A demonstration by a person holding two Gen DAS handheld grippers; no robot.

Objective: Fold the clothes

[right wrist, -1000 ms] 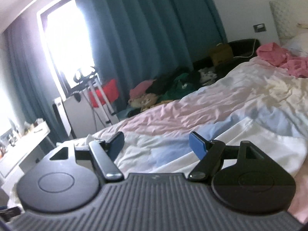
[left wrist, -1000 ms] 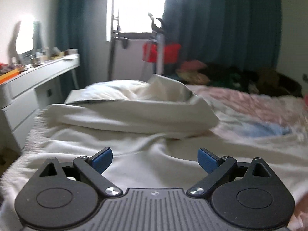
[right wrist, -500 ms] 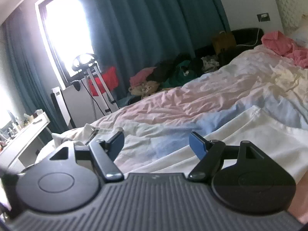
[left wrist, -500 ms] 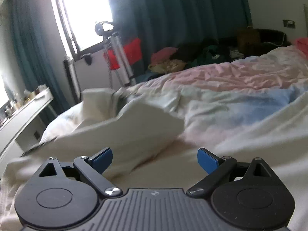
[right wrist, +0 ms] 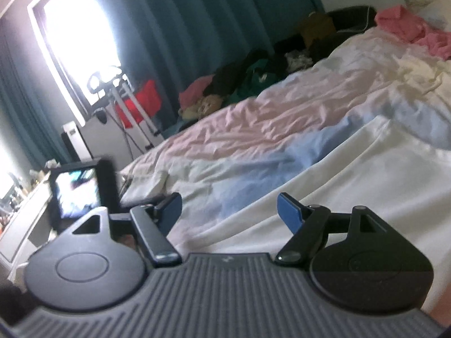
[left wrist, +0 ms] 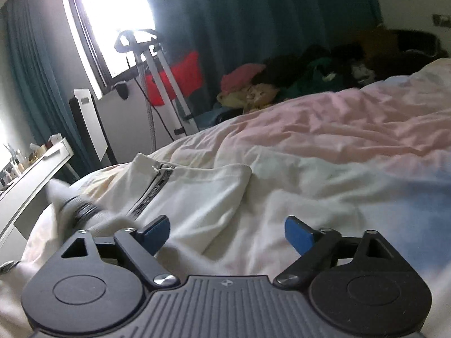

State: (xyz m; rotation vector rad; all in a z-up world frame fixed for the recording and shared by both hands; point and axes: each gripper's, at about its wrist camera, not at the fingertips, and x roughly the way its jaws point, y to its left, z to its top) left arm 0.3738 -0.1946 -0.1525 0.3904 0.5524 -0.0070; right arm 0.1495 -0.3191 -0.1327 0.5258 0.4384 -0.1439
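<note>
**White garment on bed, both claws released**

A white zip garment [left wrist: 191, 197] lies rumpled on the bed [left wrist: 352, 129], near left, its left edge blurred. Left claw [left wrist: 225, 232] and right claw [right wrist: 229, 211] hover spread, empty. No legible writing.

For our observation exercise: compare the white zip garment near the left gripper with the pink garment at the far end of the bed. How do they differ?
The white zip garment is pale cream with a dark zip; the pink garment is plain pink, with no fastening visible. The white zip garment lies fairly flat and spread, while the pink garment sits crumpled in a heap. The white one lies just ahead of the open left gripper; the pink one is far from both grippers. Both rest on the bed.
</note>
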